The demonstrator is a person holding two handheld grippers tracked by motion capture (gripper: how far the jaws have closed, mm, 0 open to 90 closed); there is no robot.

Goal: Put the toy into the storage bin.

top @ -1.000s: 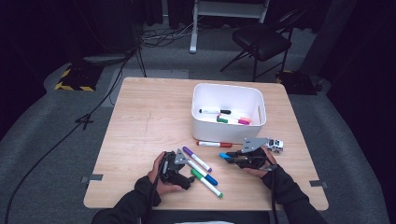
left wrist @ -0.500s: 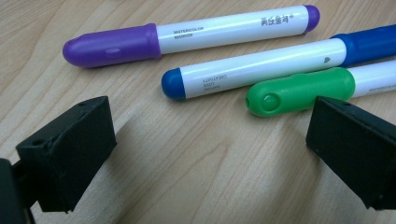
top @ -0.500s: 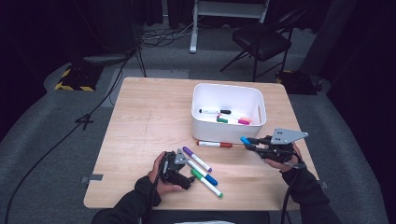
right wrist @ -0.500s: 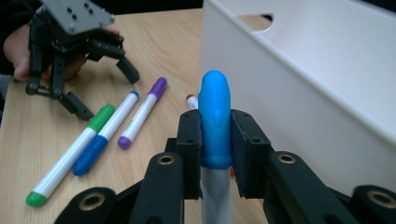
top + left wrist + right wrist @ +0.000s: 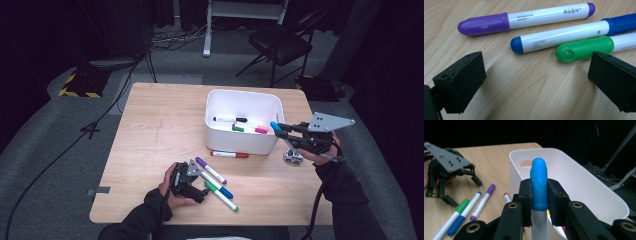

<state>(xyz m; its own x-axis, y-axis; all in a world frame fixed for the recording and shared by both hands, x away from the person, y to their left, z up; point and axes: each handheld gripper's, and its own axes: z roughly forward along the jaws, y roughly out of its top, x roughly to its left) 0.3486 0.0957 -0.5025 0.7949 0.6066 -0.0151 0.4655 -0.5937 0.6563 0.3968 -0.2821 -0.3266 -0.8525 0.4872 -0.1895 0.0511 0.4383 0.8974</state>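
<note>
The right hand-held gripper (image 5: 276, 129) is clenched on a light-blue-capped marker (image 5: 538, 185), which stands between the jaws cap-end outward; in the high view the gripper is raised off the table (image 5: 150, 130) at the right end of the white bin (image 5: 235, 140), with the marker's cap at the bin's right rim. The left hand-held gripper (image 5: 200, 177) rests on the table at the near edge, jaws released and spread wide with bare wood between them. Just to its right lie three markers side by side: a purple marker (image 5: 524, 18), a blue marker (image 5: 564, 37) and a green marker (image 5: 586, 47), none gripped. A red-capped marker (image 5: 229, 154) lies on the table just beside the bin's near wall. Several markers lie inside the bin. A small silver toy car (image 5: 293, 157) sits on the table below the right hand-held gripper
</note>
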